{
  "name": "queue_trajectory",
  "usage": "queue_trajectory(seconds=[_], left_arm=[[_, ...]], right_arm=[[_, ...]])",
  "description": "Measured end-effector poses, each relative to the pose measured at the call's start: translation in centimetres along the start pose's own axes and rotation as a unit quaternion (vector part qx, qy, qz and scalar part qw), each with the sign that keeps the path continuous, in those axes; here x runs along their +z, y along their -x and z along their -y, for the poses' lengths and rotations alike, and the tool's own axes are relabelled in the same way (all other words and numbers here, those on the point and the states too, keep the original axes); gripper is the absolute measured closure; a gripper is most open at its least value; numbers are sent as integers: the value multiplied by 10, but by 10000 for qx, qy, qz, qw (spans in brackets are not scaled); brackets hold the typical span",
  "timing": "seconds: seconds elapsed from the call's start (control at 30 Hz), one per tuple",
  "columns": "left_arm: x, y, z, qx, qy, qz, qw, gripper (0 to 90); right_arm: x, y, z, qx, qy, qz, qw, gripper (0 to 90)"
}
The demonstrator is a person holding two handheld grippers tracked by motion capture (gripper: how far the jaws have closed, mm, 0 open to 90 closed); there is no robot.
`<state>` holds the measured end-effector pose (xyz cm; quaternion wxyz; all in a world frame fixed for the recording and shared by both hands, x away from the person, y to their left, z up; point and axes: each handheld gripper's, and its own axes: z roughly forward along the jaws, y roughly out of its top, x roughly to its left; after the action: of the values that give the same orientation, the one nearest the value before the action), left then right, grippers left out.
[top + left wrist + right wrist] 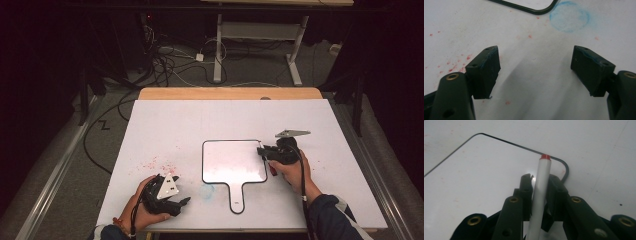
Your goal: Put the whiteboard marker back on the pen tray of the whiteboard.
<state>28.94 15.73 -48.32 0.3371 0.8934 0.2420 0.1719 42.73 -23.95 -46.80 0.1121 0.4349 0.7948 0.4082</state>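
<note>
Item: white marker (541,192), red at its tip, slim round barrel, smooth and glossy. It stands between the jaws of my right gripper (541,182), which are closed on the barrel, one pad on each side. The tip points out over the right corner of the handheld whiteboard (234,162), near its dark rim.

Item: handheld whiteboard, a pale glossy panel with rounded corners, a thin dark border and a short handle toward my side. It lies flat on the white bench (165,125), loose.

Item: my left gripper (535,67), jaws wide apart with nothing between them, resting low over the bench near its front left edge, well apart from the board.

Item: marks on the bench: red specks (454,65) and a faint blue ring (569,17) just beside the board.

Risks, as I judge them:
- The barrel is slick and round; it could twist or slide in my grip once the tip presses down.
- The board is unheld, so a stroke may push it across the bench.
- Starting this close to the rim, the tip may run off onto the bench and add another stain.
</note>
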Motion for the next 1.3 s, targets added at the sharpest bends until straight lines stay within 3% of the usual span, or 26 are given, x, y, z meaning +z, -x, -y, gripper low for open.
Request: queue_trajectory(seconds=[0.13,0.27,0.37,0.5,0.7,0.77,0.9,0.97,1.03,1.1,1.23,1.3], left_arm=[[0,-1,0,51,-21,-4,10000,225],[0,-1,-1,53,-28,-12,10000,224],[1,-1,-1,39,-24,5,10000,222],[2,-2,-2,36,-17,20,10000,221],[2,-2,-2,33,-18,25,10000,221],[1,-2,-2,36,-20,14,10000,222],[0,-1,-1,52,-17,-50,10000,222],[-2,-1,-1,28,-3,-79,10000,222],[-3,-2,-1,9,61,-110,9999,222],[-4,-2,-1,26,74,-132,9999,222],[-6,-1,-2,40,125,-195,9997,222],[-8,-1,-2,6,192,-226,9996,221]], right_arm=[[3,1,1,6,0,103,9999,743],[3,-1,0,-267,-36,450,9986,700],[4,0,0,-280,-85,419,9987,672],[4,-2,0,-470,-133,570,9972,687],[-1,3,2,-443,-112,543,9975,681],[-1,2,2,-473,-158,569,9971,637],[-11,1,0,-591,76,530,9968,567],[-25,-2,0,-830,336,585,9943,538],[-41,-5,3,-1151,612,511,9902,516],[-56,-9,7,-1391,843,603,9848,464],[-82,-15,20,-1666,1080,661,9779,408],[-94,-18,29,-1780,1095,826,9744,381]])
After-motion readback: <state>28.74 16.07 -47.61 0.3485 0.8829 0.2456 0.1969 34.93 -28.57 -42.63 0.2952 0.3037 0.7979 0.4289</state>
